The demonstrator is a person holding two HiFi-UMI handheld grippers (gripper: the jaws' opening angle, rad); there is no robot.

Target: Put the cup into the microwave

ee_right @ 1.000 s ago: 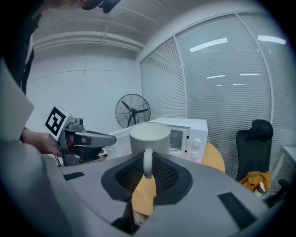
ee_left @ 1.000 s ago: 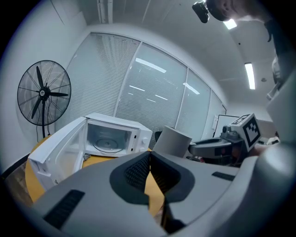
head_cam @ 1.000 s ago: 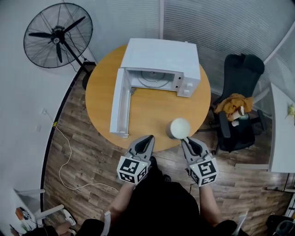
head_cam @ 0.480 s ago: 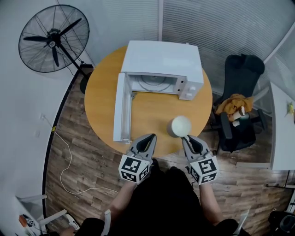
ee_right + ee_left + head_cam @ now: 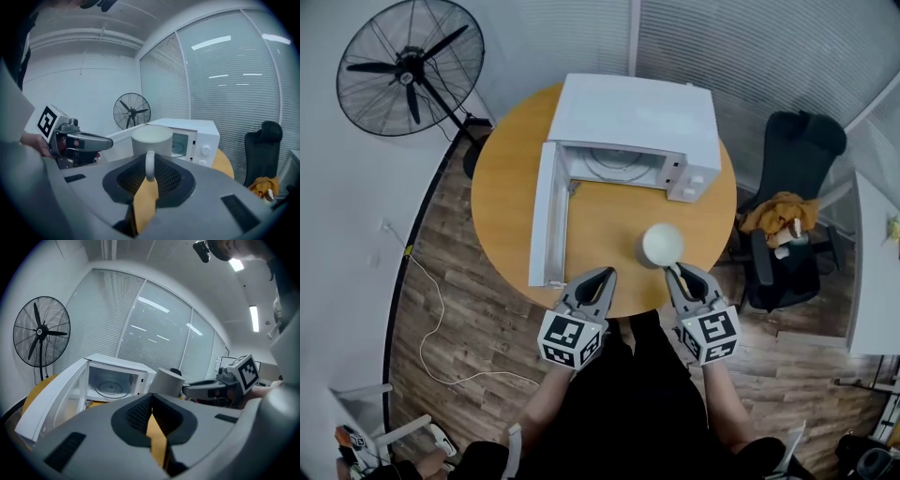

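Cup (image 5: 662, 245): a pale grey-white ceramic mug, plain and cylindrical, with one loop handle and a wide open mouth. It is upright, and I cannot tell whether anything is in it. It is near the counter's near edge, right of the middle, with its handle turned towards me. My right tool (image 5: 679, 272) is clenched on that handle, its two dark ribbed pads pinching the loop from either side. I cannot tell whether the cup rests on the round wooden counter (image 5: 511, 178) or hangs just above it. My left tool (image 5: 606, 275) is closed on nothing, over the near edge, left of the cup and apart from it.

I judge the step in hand to be carrying the cup to the white box-shaped microwave (image 5: 633, 122) at the far edge. Its door (image 5: 546, 216) is swung wide open to the left, and the glass turntable (image 5: 614, 161) inside is bare. The next move calls for keeping the cup level, taking it across the open wood and in through the opening, clear of door and frame, then setting it on the turntable before letting go.
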